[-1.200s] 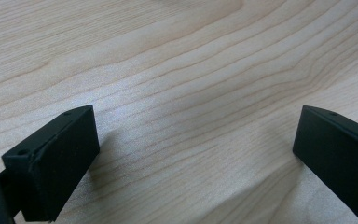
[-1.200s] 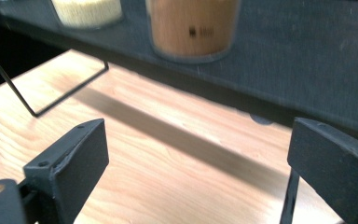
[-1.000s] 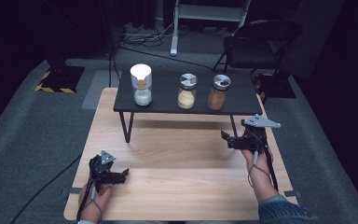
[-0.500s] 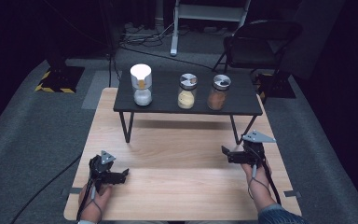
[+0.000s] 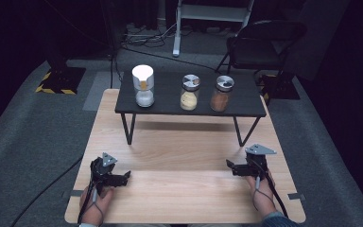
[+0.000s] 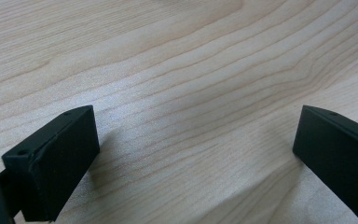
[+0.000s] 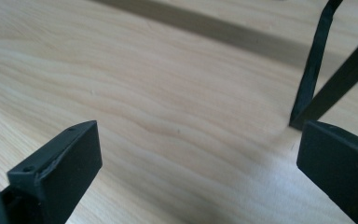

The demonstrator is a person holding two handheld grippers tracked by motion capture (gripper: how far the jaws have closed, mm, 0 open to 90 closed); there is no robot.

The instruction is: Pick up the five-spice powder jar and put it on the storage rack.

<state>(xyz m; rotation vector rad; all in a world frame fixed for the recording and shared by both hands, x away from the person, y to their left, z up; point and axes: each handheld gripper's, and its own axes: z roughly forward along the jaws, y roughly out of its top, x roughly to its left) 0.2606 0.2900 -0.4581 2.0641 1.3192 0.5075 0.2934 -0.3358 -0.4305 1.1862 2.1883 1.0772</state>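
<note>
Three jars, white, yellow and brown, stand on a black shelf, well apart from both grippers. The left gripper and right gripper sit low over the table, jaws wide, holding nothing. No writing is legible.

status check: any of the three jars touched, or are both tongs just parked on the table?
Done: nothing visible; the white-lidded jar, the yellow spice jar and the brown spice jar stand upright on the black shelf. In hand: nothing; left tongs and right tongs are open, low over the wooden table. Left: any jar handling.
</note>
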